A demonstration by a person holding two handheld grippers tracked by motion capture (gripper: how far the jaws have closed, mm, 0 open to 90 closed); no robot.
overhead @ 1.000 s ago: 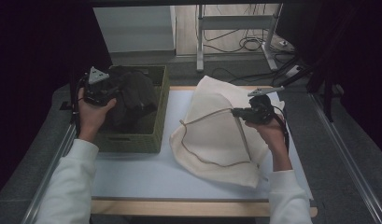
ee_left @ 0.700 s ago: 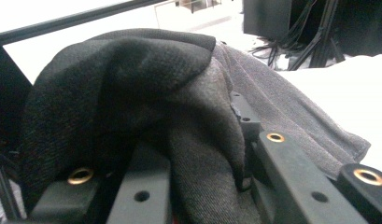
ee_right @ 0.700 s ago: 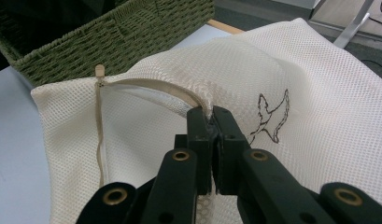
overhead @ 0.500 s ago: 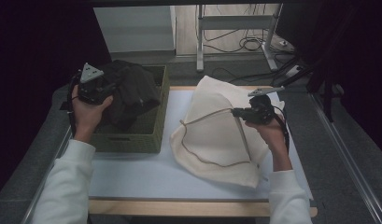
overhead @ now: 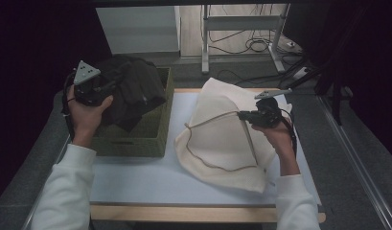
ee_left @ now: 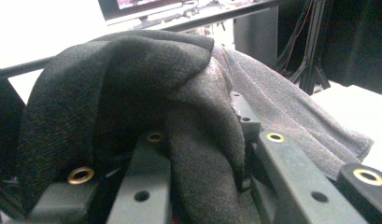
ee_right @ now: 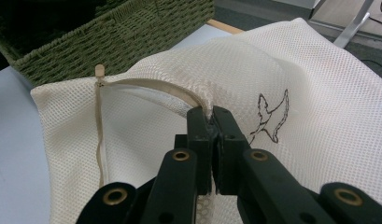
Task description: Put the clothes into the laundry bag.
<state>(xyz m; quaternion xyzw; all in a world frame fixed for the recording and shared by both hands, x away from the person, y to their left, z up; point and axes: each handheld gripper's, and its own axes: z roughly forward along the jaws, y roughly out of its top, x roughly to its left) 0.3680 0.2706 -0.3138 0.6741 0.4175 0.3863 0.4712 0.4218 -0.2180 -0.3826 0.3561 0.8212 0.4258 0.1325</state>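
1. A dark grey knitted garment (overhead: 131, 91) is held above the green woven basket (overhead: 153, 134), pinched between the left gripper's (overhead: 107, 86) jaws.
2. The cream mesh laundry bag's (overhead: 222, 139) rim is clamped in the closed right gripper (overhead: 241, 115).

Dark garment (overhead: 131, 91): black and grey knit cloth, bunched, lifted above the green woven basket (overhead: 150, 139), hanging over its left part
Mesh laundry bag (overhead: 222, 139): cream net bag with a small bird drawing, lying on the white table top right of the basket, zipper edge raised, mouth open
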